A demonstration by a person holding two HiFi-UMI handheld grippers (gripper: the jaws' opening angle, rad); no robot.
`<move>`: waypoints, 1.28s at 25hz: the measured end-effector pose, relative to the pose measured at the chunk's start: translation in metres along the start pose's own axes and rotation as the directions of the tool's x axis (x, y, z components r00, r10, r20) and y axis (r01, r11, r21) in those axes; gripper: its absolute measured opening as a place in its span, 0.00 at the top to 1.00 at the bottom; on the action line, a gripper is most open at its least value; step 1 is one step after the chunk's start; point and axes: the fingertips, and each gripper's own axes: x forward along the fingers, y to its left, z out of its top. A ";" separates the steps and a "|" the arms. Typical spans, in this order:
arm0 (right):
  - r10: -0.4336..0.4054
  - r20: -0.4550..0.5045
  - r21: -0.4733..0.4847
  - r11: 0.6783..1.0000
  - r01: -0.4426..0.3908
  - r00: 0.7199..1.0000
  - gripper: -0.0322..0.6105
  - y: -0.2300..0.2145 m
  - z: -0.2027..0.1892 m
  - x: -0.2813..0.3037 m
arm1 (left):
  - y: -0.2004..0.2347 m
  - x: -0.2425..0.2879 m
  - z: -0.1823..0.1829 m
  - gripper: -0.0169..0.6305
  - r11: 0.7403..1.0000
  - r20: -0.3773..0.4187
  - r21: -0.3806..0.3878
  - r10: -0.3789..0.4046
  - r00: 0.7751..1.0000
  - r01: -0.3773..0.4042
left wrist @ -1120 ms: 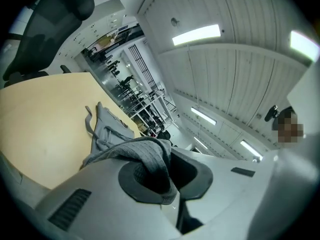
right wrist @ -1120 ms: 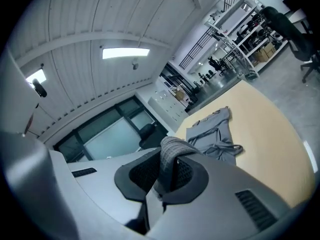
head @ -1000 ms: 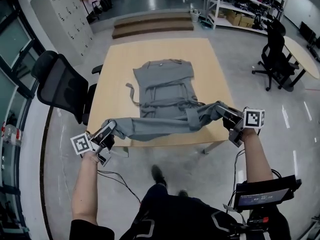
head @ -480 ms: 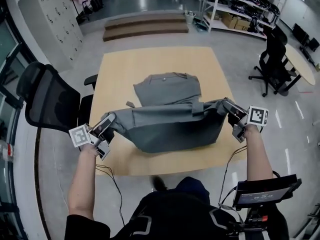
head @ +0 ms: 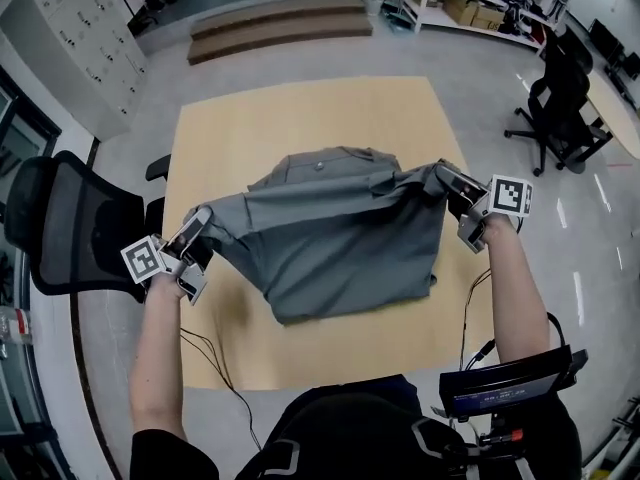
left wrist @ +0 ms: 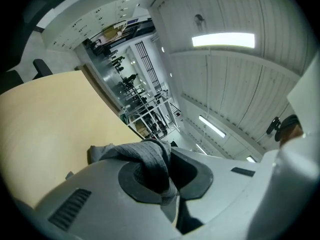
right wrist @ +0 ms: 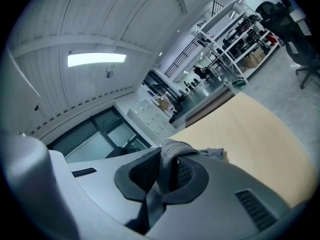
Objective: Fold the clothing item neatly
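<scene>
Grey cloth fills the middle of the head view. We see a grey fabric clothing item (head: 340, 243) stretched between our two hands, above a light wooden counter (head: 300, 118). The left tongs (head: 203, 218) pinch one corner and the right tongs (head: 447, 176) pinch the other. The far part with the collar lies flat on the counter, and the near part sags down from the tongs. A black office chair (head: 60, 228) stands just beside the counter's left side.

In the left gripper view, the left tongs (left wrist: 165, 176) are almost closed. A thick bunch of the grey cloth (left wrist: 150, 159) is squeezed tight between them. The counter (left wrist: 45, 119) shows behind.

In the right gripper view, the right tongs (right wrist: 160, 179) are almost closed too. They press on a fold of the grey cloth (right wrist: 170, 151), with the counter (right wrist: 245, 129) beyond.
</scene>
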 end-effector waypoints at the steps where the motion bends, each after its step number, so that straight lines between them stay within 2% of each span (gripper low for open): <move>1: 0.024 -0.010 -0.009 1.000 -0.024 1.000 0.91 -0.007 0.007 0.014 | 0.013 0.007 0.007 0.95 1.000 0.000 0.000 0.017 1.000 -0.017; 2: 0.022 -0.018 -0.002 1.000 -0.022 1.000 0.91 -0.016 0.011 0.023 | 0.023 0.012 0.013 0.95 0.999 0.001 0.004 0.035 0.999 -0.035; 6: -0.083 -0.040 0.086 0.993 0.086 0.996 0.91 -0.054 0.015 0.033 | 0.048 0.014 0.026 0.95 0.995 0.045 -0.002 0.099 0.994 -0.099; 8: -0.081 -0.048 0.093 0.992 0.085 0.996 0.91 -0.074 0.025 0.057 | 0.070 0.028 0.038 0.95 0.992 0.055 -0.012 0.129 0.990 -0.129; 14: -0.095 -0.072 0.143 0.984 0.104 0.993 0.91 -0.128 0.034 0.126 | 0.140 0.060 0.056 0.95 0.966 0.006 -0.027 0.256 0.967 -0.256; 19: -0.036 -0.103 0.131 0.990 0.050 0.994 0.91 -0.149 0.021 0.152 | 0.171 0.082 0.046 0.95 0.954 -0.041 -0.021 0.297 0.954 -0.298; 23: -0.076 -0.098 0.180 0.979 0.092 0.992 0.91 -0.167 0.016 0.155 | 0.188 0.092 0.040 0.95 0.947 -0.041 -0.050 0.317 0.948 -0.318; 27: -0.094 -0.118 0.169 0.979 0.113 0.989 0.91 -0.182 0.004 0.160 | 0.204 0.086 0.033 0.94 0.932 -0.060 -0.055 0.355 0.933 -0.358; 30: -0.110 -0.160 0.066 0.990 0.122 0.981 0.91 -0.185 -0.002 0.169 | 0.215 0.081 0.036 0.94 0.926 -0.071 -0.040 0.372 0.926 -0.375; 32: -0.124 -0.168 0.053 0.990 0.134 0.978 0.91 -0.191 -0.005 0.172 | 0.221 0.081 0.035 0.94 0.924 -0.081 -0.035 0.378 0.922 -0.382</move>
